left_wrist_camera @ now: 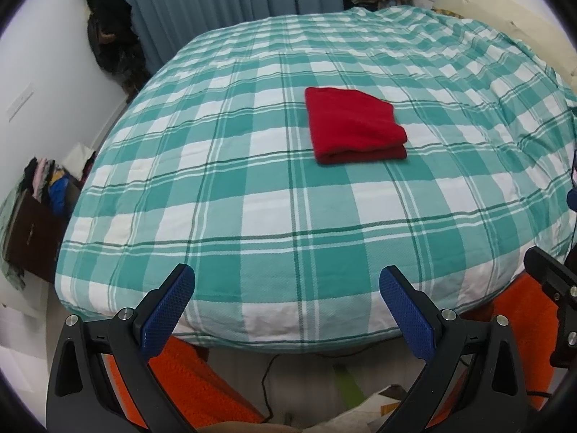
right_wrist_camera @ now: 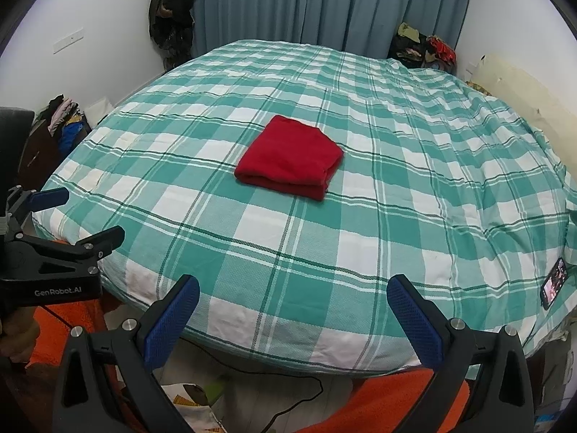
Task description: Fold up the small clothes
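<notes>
Filling nearly all of both views, the bed carries a green-and-white checked cover, smooth apart from some rumpling toward its far right side. Behind it hang blue-grey curtains, with heaps of mixed clothing at the far corner and another pile on the floor by the left wall.

Near the middle of the cover lies the red garment, already folded into a compact, thick rectangle with doubled layers showing along its near edge. It looks finished, though from this distance I cannot tell how tidy the inner folds are. No other loose item waits on the cover, so what remains is probably fetching the next piece from one of the piles.

Both tools hang off the near edge of the bed, well apart from the garment. The left gripper has its blue pads spread wide with nothing between them; the right gripper is likewise released and empty.

A phone with a lit screen rests at the right edge of the cover.
</notes>
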A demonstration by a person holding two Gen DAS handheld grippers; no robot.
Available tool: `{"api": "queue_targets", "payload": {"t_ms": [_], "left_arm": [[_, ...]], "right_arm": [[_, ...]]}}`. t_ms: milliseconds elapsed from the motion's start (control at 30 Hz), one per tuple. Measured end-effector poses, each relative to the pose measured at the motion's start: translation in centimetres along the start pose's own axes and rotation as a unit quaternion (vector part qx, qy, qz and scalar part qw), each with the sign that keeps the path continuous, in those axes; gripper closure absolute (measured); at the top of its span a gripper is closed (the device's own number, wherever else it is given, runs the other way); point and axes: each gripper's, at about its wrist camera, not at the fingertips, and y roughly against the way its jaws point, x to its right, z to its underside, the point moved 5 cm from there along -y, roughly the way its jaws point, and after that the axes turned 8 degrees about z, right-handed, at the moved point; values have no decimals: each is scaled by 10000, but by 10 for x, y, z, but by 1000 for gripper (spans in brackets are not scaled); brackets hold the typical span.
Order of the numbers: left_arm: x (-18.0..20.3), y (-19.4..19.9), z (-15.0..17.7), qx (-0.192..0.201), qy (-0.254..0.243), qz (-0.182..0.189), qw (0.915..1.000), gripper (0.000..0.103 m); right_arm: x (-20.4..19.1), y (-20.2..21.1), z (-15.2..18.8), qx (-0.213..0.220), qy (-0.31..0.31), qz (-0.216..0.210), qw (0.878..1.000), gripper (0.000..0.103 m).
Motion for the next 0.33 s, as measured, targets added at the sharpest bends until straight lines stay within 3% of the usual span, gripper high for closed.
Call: {"api": "queue_targets", "payload": {"t_ms": [200, 333], "left_arm": [[-1, 0, -4, 19, 126, 363, 9993, 1], [2, 3, -7, 97, 59, 316, 9994, 1]], "right_arm": [[-1, -5, 3, -44, -45, -31, 10000, 0], [-1, -8, 2, -46, -90, -69, 9999, 0]]}}
